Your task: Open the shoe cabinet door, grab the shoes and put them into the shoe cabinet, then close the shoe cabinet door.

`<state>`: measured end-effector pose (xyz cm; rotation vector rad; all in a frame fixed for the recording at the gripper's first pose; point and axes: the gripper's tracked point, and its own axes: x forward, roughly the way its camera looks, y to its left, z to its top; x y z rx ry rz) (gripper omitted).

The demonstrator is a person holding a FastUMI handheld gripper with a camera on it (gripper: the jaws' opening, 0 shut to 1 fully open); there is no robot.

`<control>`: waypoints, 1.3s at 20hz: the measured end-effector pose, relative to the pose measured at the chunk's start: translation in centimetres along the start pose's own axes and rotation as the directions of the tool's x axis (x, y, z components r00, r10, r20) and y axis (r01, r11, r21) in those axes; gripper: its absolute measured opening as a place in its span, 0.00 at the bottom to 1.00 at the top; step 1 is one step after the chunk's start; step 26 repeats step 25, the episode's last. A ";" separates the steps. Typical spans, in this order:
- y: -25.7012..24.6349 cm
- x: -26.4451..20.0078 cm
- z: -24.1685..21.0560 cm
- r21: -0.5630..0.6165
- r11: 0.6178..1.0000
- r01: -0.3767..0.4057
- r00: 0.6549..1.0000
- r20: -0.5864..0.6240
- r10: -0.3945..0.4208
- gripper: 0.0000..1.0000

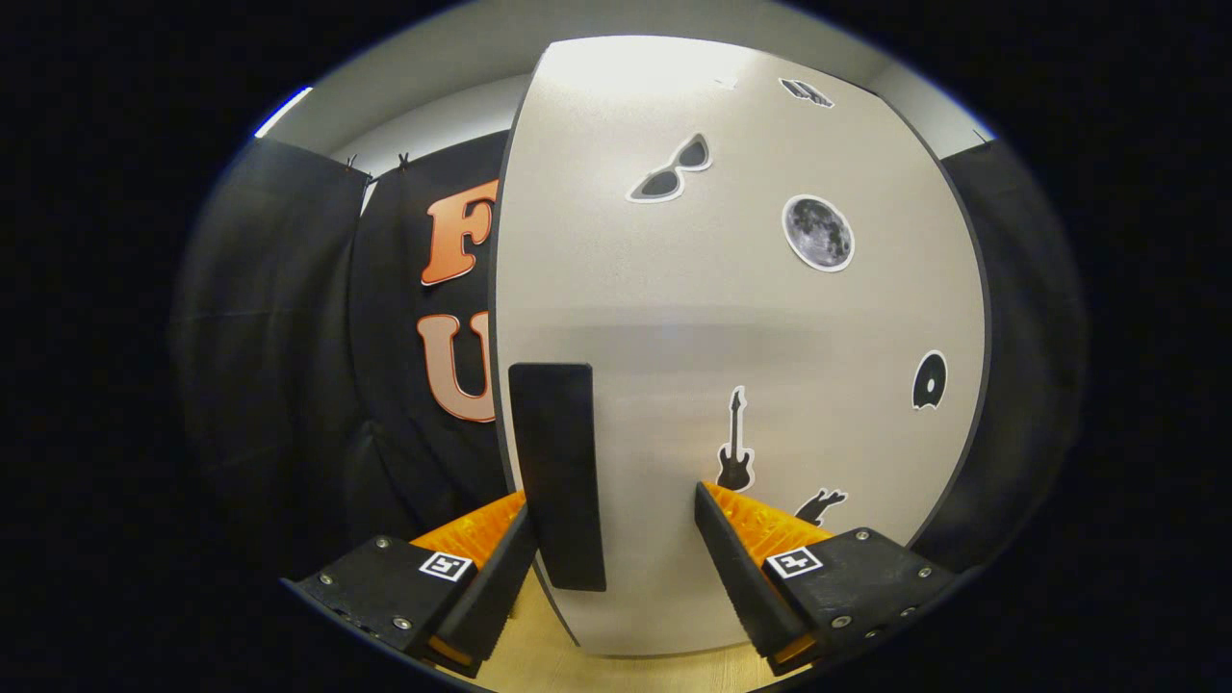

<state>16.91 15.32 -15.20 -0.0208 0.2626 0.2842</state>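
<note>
Fingers [616, 568] spread wide, gripping nothing, with the dark handle [558, 476] of the shoe cabinet door [731, 318] between them, nearer the left finger and possibly touching it. Door facing the fingers, just ahead; whether shut flush or ajar, cannot tell. Fits either a pull to open or a just-finished closing. Stickers beyond the fingers on the door: guitar [735, 454], moon [818, 232], sunglasses [671, 171]. Wooden floor [539, 659] beneath. Nothing blocking the handle.

The pale wooden floor [539, 664] carries the shoe cabinet [731, 385].
</note>
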 end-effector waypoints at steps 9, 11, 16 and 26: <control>0.1 -1.9 2.8 -0.053 0.998 -0.029 0.999 -0.015 0.028 0.97; -0.4 -3.5 4.7 -0.068 0.997 -0.025 1.000 0.007 0.025 0.96; -3.2 -8.5 10.1 -0.084 0.996 0.021 0.997 0.077 -0.014 0.95; -11.6 -17.8 14.7 -0.082 0.969 0.235 0.962 0.163 -0.220 0.95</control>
